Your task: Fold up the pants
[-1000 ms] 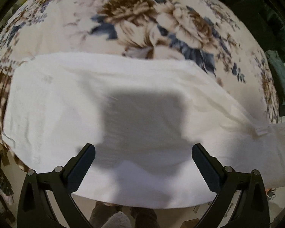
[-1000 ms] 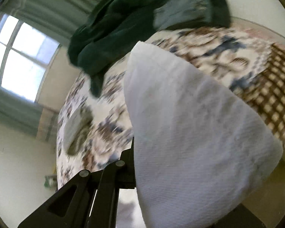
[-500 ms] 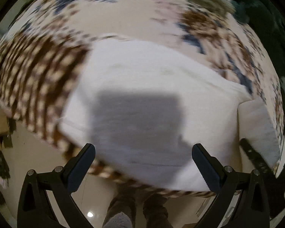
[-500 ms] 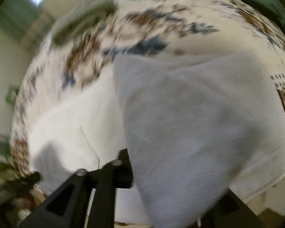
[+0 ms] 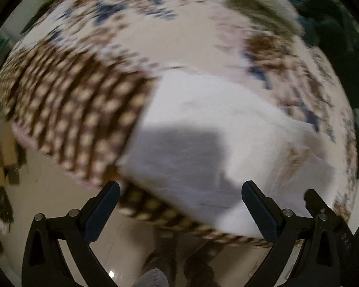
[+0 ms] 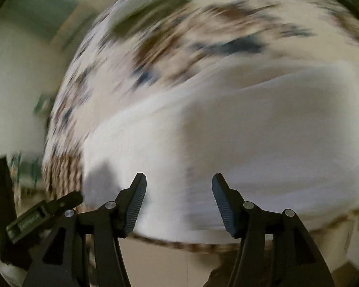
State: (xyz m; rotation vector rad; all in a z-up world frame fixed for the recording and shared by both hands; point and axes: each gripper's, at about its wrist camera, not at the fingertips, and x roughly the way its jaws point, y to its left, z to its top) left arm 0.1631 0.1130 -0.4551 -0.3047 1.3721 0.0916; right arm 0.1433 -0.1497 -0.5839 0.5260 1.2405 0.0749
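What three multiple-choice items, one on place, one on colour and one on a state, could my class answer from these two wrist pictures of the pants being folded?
1. Where do the pants lie?
A. On the floor
B. On the flowered bedspread, near its edge
C. Over a chair

2. What colour are the pants?
A. White
B. Dark green
C. Blue

3. How does the right gripper stand?
A. Shut on the cloth
B. Shut with nothing in it
C. Open, with no cloth between its fingers

Key:
1 B: the white cloth rests flat on the patterned cover, close to the checked border.
2 A: both views show plain white fabric.
3 C: its fingers stand apart above the pants, having just been opening; the left gripper is open too.
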